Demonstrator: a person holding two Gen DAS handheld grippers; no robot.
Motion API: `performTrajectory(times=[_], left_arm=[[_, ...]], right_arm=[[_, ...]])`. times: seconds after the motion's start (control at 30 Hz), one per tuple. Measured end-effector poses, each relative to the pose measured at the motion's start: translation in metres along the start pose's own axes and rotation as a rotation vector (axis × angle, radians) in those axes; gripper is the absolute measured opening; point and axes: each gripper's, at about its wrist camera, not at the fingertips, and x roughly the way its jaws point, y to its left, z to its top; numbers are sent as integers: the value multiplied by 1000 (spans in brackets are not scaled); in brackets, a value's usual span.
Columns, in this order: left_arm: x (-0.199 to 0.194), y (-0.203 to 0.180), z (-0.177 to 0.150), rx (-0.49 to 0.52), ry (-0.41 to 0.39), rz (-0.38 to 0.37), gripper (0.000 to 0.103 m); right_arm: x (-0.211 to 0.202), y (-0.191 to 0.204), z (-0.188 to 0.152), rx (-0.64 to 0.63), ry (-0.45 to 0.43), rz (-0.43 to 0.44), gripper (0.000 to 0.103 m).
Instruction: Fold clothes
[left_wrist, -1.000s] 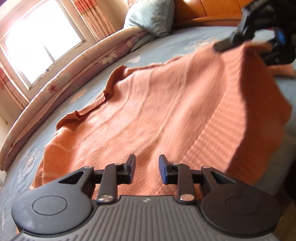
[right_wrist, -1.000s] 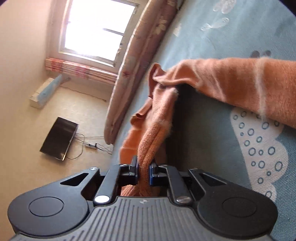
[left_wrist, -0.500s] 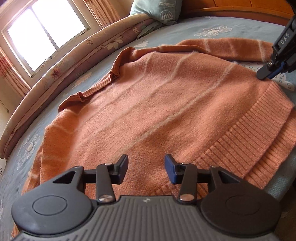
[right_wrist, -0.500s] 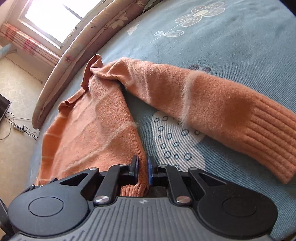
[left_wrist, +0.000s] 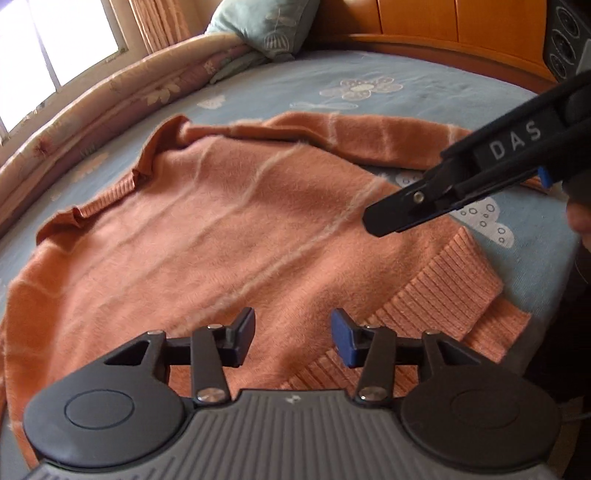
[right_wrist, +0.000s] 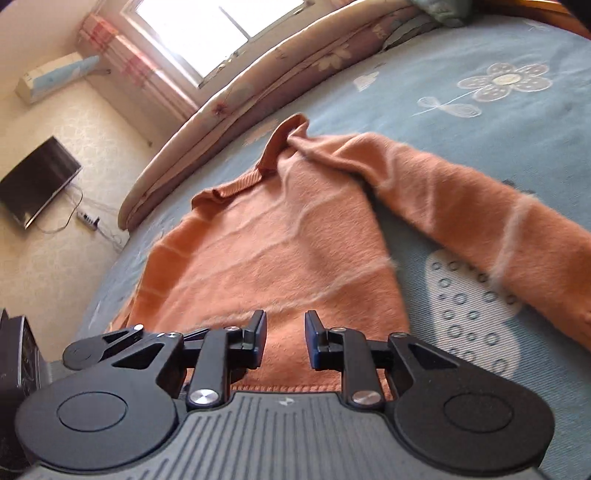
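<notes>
While both grippers, left gripper and right gripper, hover with jaws apart (just opened, nothing between), the orange sweater lies flat on the bed; soft, limp knit, probably best pinched at its ribbed hem.

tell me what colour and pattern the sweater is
Orange sweater with thin pale stripes across the body and sleeve; the right wrist view shows it best.

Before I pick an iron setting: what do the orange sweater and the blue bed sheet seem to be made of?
The orange sweater looks like a fuzzy knit, perhaps wool or a mohair-type blend: matte nap, hairy pale stripes, ribbed hem. The fibre itself cannot be told.
The blue bed sheet looks like a smooth, matte woven cloth, likely cotton or a blend, with pale flower motifs, printed or stitched.
</notes>
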Motion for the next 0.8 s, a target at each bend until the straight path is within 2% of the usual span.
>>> performTrajectory(times=[0.13, 0.2, 0.33, 0.4, 0.47, 0.57, 0.63, 0.67, 0.8], left_arm=[[-7, 9, -13, -103, 33, -48, 48], [-15, 15, -27, -156, 53, -82, 52], [-34, 13, -53, -159, 68, -94, 64], [-42, 12, -59, -140, 78, -92, 64], [-50, 11, -53, -84, 50, -78, 65], [-53, 14, -33, -48, -37, -13, 66], [-44, 21, -19, -55, -61, 4, 68], [-37, 25, -14, -63, -64, 6, 68], [-8, 38, -16, -107, 33, 25, 68]], right_arm=[[22, 3, -8, -19, 102, -70, 31], [17, 0, -12, -23, 102, -60, 31], [-3, -17, -18, 39, 113, -23, 31], [-8, -23, -18, 65, 113, -11, 31], [-9, -20, -18, 53, 103, -17, 34], [-9, -4, -18, -30, 74, -39, 52], [-8, 11, -19, -105, 30, -57, 54], [-6, 14, -19, -119, 26, -49, 56], [5, 13, -16, -91, 56, -60, 57]])
